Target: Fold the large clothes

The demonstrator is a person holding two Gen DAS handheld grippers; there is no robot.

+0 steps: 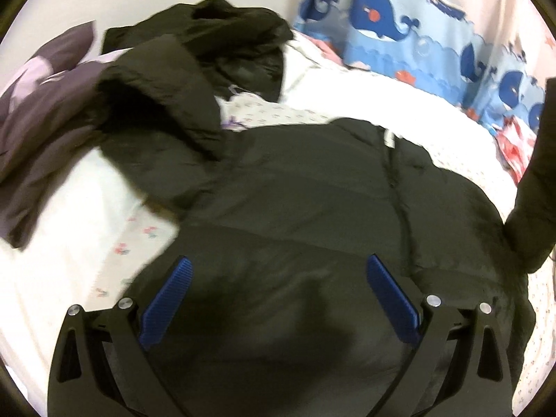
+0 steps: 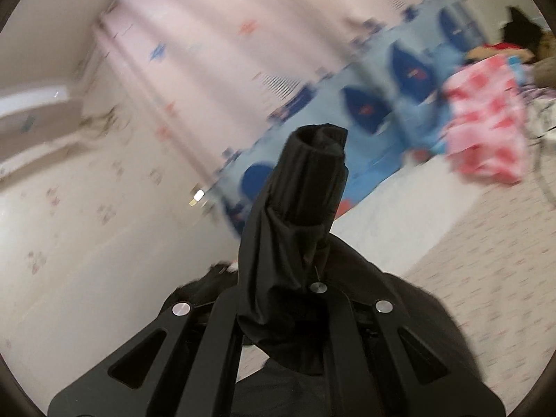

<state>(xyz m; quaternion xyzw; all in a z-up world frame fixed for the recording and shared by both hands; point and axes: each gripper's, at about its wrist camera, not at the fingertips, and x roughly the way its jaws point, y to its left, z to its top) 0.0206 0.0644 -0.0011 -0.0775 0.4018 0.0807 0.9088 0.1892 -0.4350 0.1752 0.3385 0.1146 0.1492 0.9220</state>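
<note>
A grey blanket [image 1: 38, 111] lies far left on the bed [image 1: 340, 97]. The black coat [image 1: 295, 201] is spread across the bed. The left gripper [image 1: 278, 278] hangs over it, wide apart and empty. The right gripper [image 2: 312, 243] is pinched tight on the coat's sleeve [image 2: 305, 180], lifted up by the whale curtain [image 2: 382, 104].

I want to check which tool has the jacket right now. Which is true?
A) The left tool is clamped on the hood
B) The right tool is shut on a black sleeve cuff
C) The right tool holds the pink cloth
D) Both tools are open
B: the right tool is closed on the black sleeve cuff, while the left tool is open above the black jacket.
</note>
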